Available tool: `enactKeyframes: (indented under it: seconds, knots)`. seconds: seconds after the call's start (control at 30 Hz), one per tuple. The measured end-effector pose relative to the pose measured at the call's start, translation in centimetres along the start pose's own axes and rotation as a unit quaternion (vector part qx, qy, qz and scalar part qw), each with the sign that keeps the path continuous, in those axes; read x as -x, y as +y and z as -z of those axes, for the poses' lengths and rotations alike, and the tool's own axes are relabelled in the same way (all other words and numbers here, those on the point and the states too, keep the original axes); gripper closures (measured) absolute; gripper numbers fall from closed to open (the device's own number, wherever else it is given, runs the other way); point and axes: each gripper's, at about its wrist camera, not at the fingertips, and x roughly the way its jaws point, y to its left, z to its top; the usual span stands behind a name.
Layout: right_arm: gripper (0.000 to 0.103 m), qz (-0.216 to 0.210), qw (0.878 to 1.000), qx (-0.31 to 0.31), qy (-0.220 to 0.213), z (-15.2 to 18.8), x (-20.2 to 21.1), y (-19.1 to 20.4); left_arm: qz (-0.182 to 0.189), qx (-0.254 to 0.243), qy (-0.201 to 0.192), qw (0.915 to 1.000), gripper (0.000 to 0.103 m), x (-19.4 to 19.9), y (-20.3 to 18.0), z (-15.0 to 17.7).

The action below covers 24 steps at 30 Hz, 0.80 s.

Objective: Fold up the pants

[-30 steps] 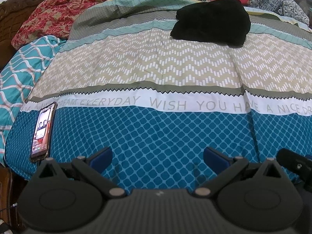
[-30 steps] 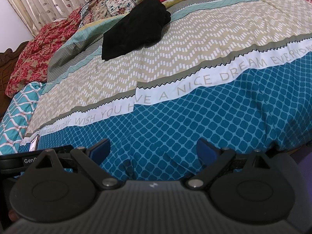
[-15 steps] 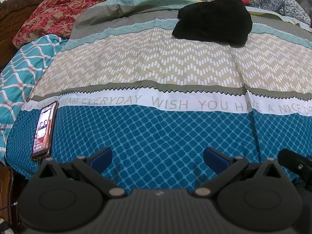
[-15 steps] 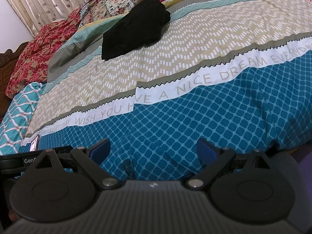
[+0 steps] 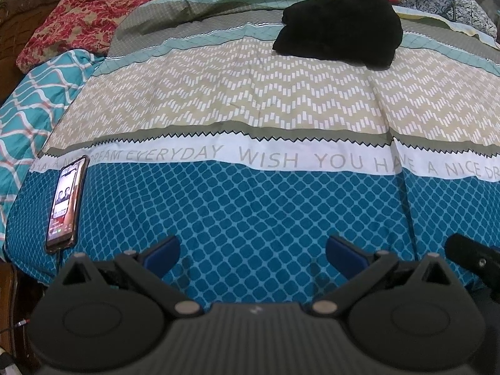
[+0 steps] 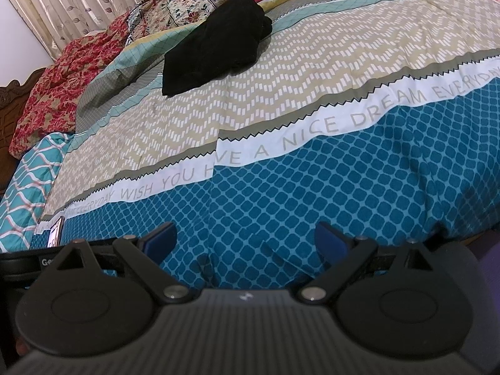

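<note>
Pants [image 5: 339,26] sit far from both sets of jaws, a black folded heap on the far side of the bed [image 5: 250,200]. The left gripper [image 5: 252,251] and right gripper [image 6: 247,240] hang low over the blue squares, jaws wide apart, holding nothing. A phone [image 5: 65,201] lies at the left edge. Red flowery blankets [image 5: 78,15] bunch up behind.

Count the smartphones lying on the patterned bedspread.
1. The lit smartphone in a dark case lies at the bedspread's near left edge. Others could be hidden among the bedding.
</note>
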Motion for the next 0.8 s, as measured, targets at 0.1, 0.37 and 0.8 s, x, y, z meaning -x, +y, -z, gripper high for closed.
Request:
enactKeyframes:
  seconds: [0.1, 0.37, 0.8]
  knots:
    - [0.006, 0.0, 1.0, 0.0, 0.001, 0.01, 0.0, -0.01, 0.0, 0.0, 0.001, 1.0, 0.0, -0.04, -0.01, 0.02]
    - [0.006, 0.001, 1.0, -0.001, 0.002, 0.33, -0.02, 0.06, -0.003, -0.003, 0.007, 1.0, 0.0, -0.3, -0.19, 0.14]
    - [0.006, -0.001, 1.0, -0.002, 0.002, 0.39, 0.09, -0.05, -0.009, -0.009, 0.014, 0.9998, 0.0, -0.56, -0.4, 0.17]
